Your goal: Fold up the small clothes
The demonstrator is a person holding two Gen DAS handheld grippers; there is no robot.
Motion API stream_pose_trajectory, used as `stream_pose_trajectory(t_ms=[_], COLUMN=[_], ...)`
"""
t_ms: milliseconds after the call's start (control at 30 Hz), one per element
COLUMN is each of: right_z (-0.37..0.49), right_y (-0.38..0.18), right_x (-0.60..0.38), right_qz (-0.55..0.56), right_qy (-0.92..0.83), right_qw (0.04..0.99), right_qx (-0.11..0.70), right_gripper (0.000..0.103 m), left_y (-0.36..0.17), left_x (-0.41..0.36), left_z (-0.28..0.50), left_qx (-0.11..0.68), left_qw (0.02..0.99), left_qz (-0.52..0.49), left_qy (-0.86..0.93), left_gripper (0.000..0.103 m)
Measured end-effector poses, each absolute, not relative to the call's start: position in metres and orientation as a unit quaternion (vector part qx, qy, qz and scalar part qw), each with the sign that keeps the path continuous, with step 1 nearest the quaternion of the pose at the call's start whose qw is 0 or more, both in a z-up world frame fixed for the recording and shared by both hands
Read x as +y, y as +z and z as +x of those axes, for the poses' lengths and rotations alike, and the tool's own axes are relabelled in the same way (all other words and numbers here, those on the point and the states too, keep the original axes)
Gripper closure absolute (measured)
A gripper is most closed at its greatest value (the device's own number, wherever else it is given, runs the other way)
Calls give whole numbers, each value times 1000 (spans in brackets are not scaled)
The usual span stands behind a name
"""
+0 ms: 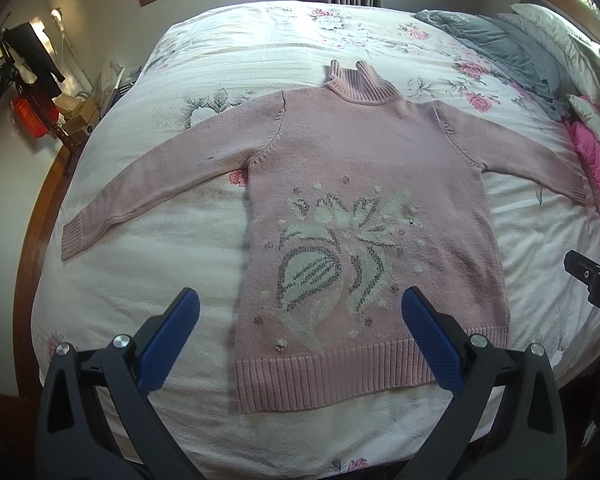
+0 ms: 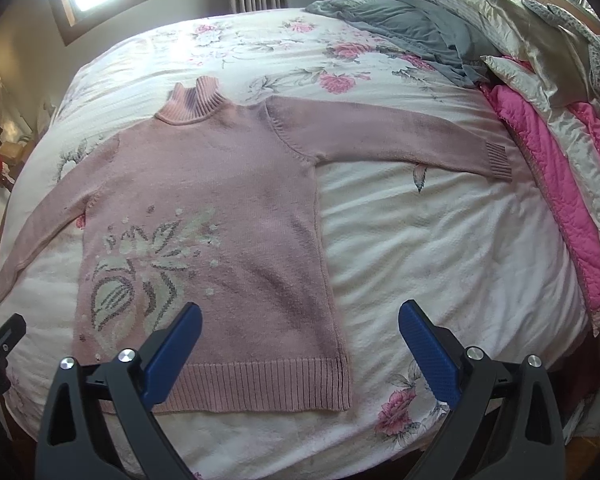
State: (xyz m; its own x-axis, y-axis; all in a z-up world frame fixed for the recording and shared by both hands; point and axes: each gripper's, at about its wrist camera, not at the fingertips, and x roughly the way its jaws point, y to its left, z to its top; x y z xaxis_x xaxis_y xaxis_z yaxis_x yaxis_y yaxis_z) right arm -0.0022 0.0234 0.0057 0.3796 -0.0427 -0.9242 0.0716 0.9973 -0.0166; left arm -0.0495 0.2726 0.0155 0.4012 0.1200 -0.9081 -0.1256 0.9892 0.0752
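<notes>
Left wrist view: left gripper [image 1: 300,312] sits nearest, jaws spread wide, holding nothing, hovering above the hem [image 1: 336,372] of the pink sweater [image 1: 364,184]; sweater lies flat, face up, on the floral bedspread [image 1: 140,288], collar [image 1: 358,82] pointing away, both sleeves splayed out; left sleeve [image 1: 148,192] fully in view, cuff toward the bed edge; part of the other gripper pokes in at the right edge, state unreadable from here.

Right wrist view: right gripper [image 2: 300,328] also wide apart and empty, over the sweater's right hem corner [image 2: 332,380]; right sleeve [image 2: 388,140] runs out toward the pink quilt [image 2: 556,184] and pillows [image 2: 520,12]; grey blanket [image 2: 408,28] bunched beyond.

Handling, my read: chunky knit, soft, light, limp, not slippery; will drape and stretch if hauled by one point; small beads on the front could snag, so avoid pinching there; grab at cuffs or shoulder seams to fold the sleeves in first.

Count: one sweater, two sleeves, two grippers.
</notes>
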Motion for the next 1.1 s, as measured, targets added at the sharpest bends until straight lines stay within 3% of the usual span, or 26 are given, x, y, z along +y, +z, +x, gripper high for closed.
stream_pose_trajectory(t_ms=[1100], right_z=[-2], right_y=[-5], right_x=[20], right_qz=[17], right_qy=[-32], right_qw=[830], right_qx=[557], right_gripper=[4], left_y=[11], left_x=[274], left_z=[-49], left_qx=[543], left_qw=[836], left_qz=[-3], left_qy=[79], left_gripper=[3])
